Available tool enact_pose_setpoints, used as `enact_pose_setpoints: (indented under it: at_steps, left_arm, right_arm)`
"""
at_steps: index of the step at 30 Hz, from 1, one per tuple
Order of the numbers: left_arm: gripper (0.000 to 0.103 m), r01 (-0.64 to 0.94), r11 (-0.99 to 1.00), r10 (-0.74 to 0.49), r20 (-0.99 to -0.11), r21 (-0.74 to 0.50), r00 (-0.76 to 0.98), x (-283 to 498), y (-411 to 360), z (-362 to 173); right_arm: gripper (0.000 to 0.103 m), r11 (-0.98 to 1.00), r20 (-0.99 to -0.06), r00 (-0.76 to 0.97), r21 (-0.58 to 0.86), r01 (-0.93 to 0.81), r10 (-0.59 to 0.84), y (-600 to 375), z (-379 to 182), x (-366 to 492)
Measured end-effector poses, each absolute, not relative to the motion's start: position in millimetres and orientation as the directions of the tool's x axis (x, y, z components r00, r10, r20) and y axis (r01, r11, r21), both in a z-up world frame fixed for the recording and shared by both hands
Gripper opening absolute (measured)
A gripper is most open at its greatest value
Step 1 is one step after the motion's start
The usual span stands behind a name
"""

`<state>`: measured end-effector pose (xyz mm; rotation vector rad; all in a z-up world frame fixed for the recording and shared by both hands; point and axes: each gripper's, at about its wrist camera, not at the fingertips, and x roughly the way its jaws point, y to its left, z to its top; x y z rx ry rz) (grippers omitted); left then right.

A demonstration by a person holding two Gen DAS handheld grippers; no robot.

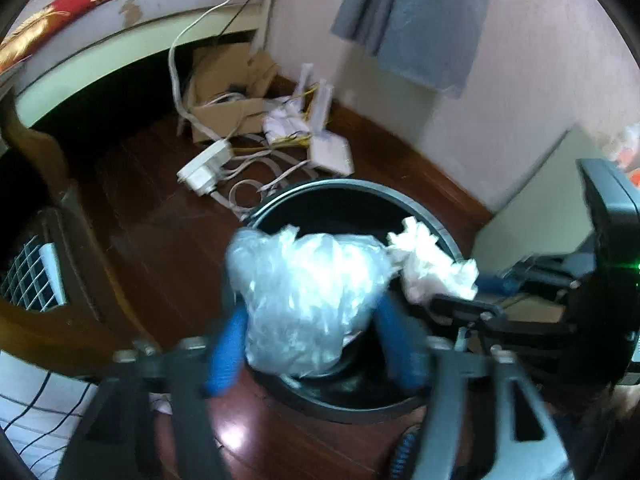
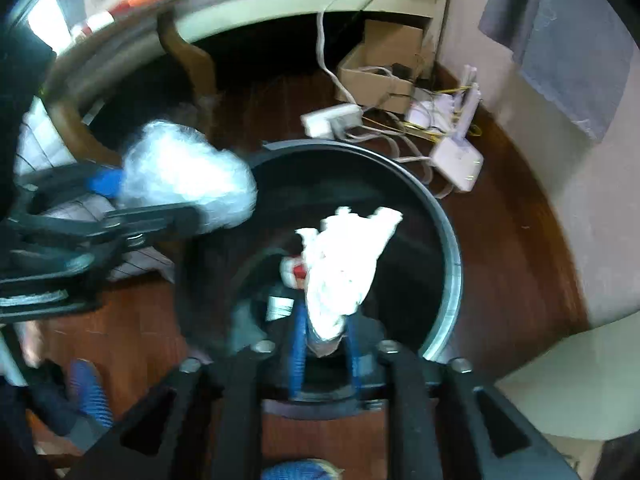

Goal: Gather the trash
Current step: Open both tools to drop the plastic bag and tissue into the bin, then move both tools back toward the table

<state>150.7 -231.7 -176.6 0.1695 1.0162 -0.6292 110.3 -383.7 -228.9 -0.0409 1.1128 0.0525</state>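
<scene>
A round black trash bin [image 1: 404, 196] stands on the dark wood floor; it also shows in the right wrist view [image 2: 448, 240]. My left gripper [image 1: 312, 320] is shut on a crumpled clear plastic bag [image 1: 308, 288] and holds it over the bin's near rim; the bag also shows at the left of the right wrist view [image 2: 184, 172]. My right gripper [image 2: 324, 336] is shut on a crumpled white tissue [image 2: 344, 268] above the bin's opening; the tissue also shows in the left wrist view [image 1: 432, 264]. Some trash [image 2: 288, 272] lies inside the bin.
Beyond the bin lie a white power strip [image 1: 206, 168], tangled cables, a white router [image 1: 332, 152] and an open cardboard box [image 1: 228, 100]. A table edge [image 1: 120, 40] runs across the top left. A pale wall with a grey cloth [image 1: 416, 20] is on the right.
</scene>
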Motion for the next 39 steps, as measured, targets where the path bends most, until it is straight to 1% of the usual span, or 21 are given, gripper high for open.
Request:
enact_pose_setpoints:
  at_steps: [1,2,3,6,7,8,9,12,23,30,39]
  left_arm:
    - [0.094,0.552,0.826,-0.384,-0.834,-0.119,0.396,149.9,-229.8,-177.4]
    - [0.097,0.538,0.838,-0.363,-0.834,-0.098,0.414,149.8,-226.9,-177.8]
    - [0.100,0.527,0.845,-0.350,-0.835,-0.087,0.424,149.6,-224.5,-178.0]
    - [0.100,0.510,0.858,-0.321,-0.833,-0.056,0.450,148.9,-219.7,-176.7]
    - [0.100,0.507,0.861,-0.314,-0.831,-0.045,0.460,148.4,-218.3,-175.5]
    - [0.100,0.501,0.865,-0.304,-0.827,-0.032,0.472,147.7,-217.6,-173.3]
    - [0.100,0.494,0.869,-0.294,-0.824,-0.020,0.485,147.0,-217.2,-170.5]
    - [0.101,0.479,0.878,-0.286,-0.806,-0.004,0.518,143.4,-213.4,-158.4]
    - [0.101,0.422,0.907,-0.284,-0.736,0.003,0.614,132.4,-187.7,-106.3]
    - [0.101,0.379,0.926,-0.267,-0.702,0.004,0.660,128.4,-164.6,-84.8]
    - [0.101,0.300,0.954,-0.222,-0.663,0.005,0.715,123.9,-123.1,-61.4]
  right_arm:
    - [0.078,0.998,-0.902,0.430,-0.042,-0.036,-0.023,-388.1,-233.6,109.9]
    - [0.089,0.998,-0.902,0.430,-0.056,-0.024,-0.041,-393.7,-236.3,107.5]
    - [0.089,0.998,-0.903,0.426,-0.068,-0.010,-0.057,-398.2,-237.6,106.7]
    - [0.090,0.997,-0.901,0.427,-0.074,0.028,-0.079,-409.8,-234.4,105.6]
    - [0.093,0.996,-0.896,0.435,-0.078,0.042,-0.088,-412.1,-231.4,105.4]
    - [0.101,0.996,-0.892,0.442,-0.079,0.051,-0.093,-412.9,-228.3,104.8]
    - [0.103,0.995,-0.888,0.451,-0.079,0.055,-0.096,-413.1,-224.4,104.0]
    - [0.103,0.993,-0.869,0.480,-0.094,0.076,-0.119,-412.2,-212.5,104.0]
    - [0.103,0.994,-0.807,0.581,-0.055,0.100,-0.103,-399.2,-162.7,101.5]
    - [0.103,0.996,-0.759,0.646,-0.034,0.079,-0.077,-380.3,-127.3,99.1]
    - [0.103,0.999,-0.731,0.682,-0.041,0.007,-0.035,-338.6,-108.0,108.9]
